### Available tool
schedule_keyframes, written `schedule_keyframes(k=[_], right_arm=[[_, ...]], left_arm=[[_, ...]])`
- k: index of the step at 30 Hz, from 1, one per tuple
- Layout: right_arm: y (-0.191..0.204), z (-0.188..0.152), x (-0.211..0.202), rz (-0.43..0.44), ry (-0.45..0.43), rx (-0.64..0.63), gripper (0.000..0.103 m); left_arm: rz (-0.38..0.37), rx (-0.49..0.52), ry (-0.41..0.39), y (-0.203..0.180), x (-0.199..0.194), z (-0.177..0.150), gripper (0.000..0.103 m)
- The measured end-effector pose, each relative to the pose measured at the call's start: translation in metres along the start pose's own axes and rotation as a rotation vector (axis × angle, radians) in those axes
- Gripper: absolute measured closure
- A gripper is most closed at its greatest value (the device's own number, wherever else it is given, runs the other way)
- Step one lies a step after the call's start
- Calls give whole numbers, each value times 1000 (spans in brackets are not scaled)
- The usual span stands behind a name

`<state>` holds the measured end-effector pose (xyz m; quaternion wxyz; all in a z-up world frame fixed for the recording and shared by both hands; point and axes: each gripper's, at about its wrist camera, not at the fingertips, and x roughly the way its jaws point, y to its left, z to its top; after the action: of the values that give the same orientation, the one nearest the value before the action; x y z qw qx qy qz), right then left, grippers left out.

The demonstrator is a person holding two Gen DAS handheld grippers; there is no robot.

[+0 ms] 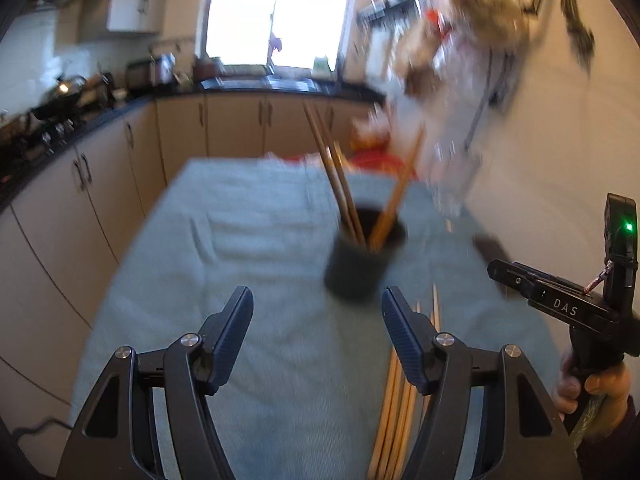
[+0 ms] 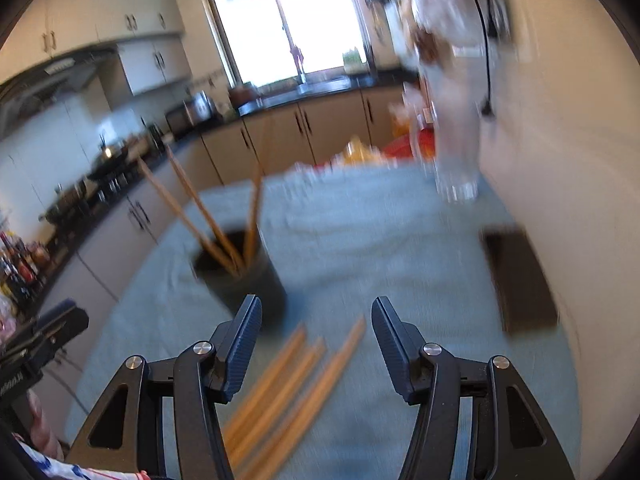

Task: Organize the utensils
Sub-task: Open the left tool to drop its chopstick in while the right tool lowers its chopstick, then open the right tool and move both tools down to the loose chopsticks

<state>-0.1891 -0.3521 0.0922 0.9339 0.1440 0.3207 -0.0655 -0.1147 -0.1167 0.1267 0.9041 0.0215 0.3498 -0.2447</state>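
Both grippers (image 1: pixel 317 320) (image 2: pixel 316 330) angled down, jaws apart

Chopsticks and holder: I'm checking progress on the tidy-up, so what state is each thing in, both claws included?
Dark holder: upright on the cloth, several chopsticks standing in it.
Chopsticks in holder: leaning, tips up.
Loose chopsticks: lying flat on the cloth, not yet in the holder.
Left claw: open, nothing between its fingers.
Right claw: open, holding nothing, above the loose chopsticks.
Cloth: spread flat, slightly wrinkled.
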Motion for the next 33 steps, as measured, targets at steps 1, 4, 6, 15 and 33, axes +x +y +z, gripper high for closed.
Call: schedule_keyframes(k=[1, 4, 6, 15, 33], right_arm=[[-5, -12, 5, 0, 33, 2, 42], [-10, -43, 18, 10, 117, -9, 57], [-9, -57, 27, 19, 160, -22, 60], [8, -79, 49, 13, 199, -75, 64], [6, -86, 52, -85, 196, -146, 68]], left_arm=[[-6, 15, 24, -3, 6, -8, 37], [-34, 88, 107, -17, 30, -31, 38], [-62, 134, 162, -29, 47, -44, 46], [-103, 239, 292, -62, 93, -69, 89], [-143, 262, 303, -79, 112, -65, 91]])
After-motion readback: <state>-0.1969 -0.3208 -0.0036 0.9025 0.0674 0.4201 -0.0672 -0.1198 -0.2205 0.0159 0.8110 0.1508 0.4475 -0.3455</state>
